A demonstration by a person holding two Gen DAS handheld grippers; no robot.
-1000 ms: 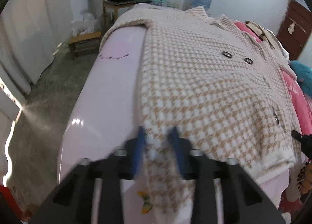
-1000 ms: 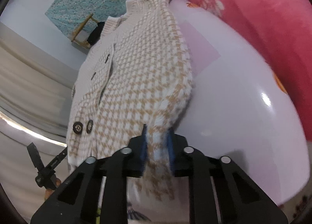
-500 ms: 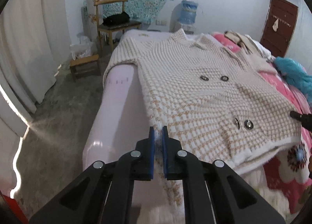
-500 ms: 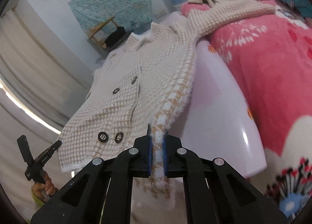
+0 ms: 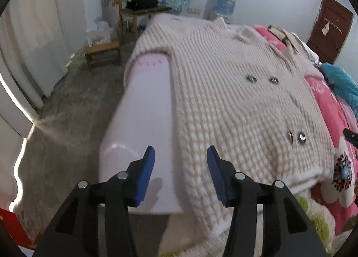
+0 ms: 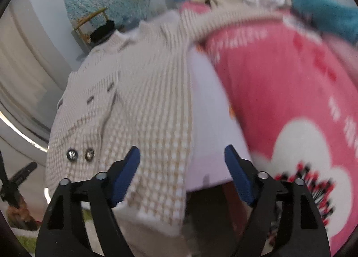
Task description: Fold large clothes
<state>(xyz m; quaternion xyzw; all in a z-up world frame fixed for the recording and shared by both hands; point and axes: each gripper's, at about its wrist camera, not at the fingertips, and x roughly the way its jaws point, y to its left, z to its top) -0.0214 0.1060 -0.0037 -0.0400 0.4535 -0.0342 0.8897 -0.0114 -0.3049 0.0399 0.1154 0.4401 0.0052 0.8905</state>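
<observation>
A beige and white houndstooth cardigan [image 5: 235, 100] with dark buttons lies spread front-up on a pale lilac board [image 5: 143, 109] over the bed. It also shows in the right wrist view [image 6: 138, 109], with its near hem hanging off the board's edge. My left gripper [image 5: 180, 158] is open and empty, above the cardigan's near left hem corner. My right gripper [image 6: 182, 158] is open and empty, above the near right hem corner and the lilac board [image 6: 208, 127].
A pink floral blanket [image 6: 290, 100] covers the bed to the right, with a teal cloth [image 6: 326, 19] and more clothes behind. A wooden chair [image 5: 136, 17] and low stool [image 5: 103, 53] stand on the concrete floor at the left. A brown door [image 5: 331, 31] is at the far right.
Both grippers were shut on the cardigan's near hem corners half a second ago. Both have opened and let go, and the hem now lies over the board's edge.
</observation>
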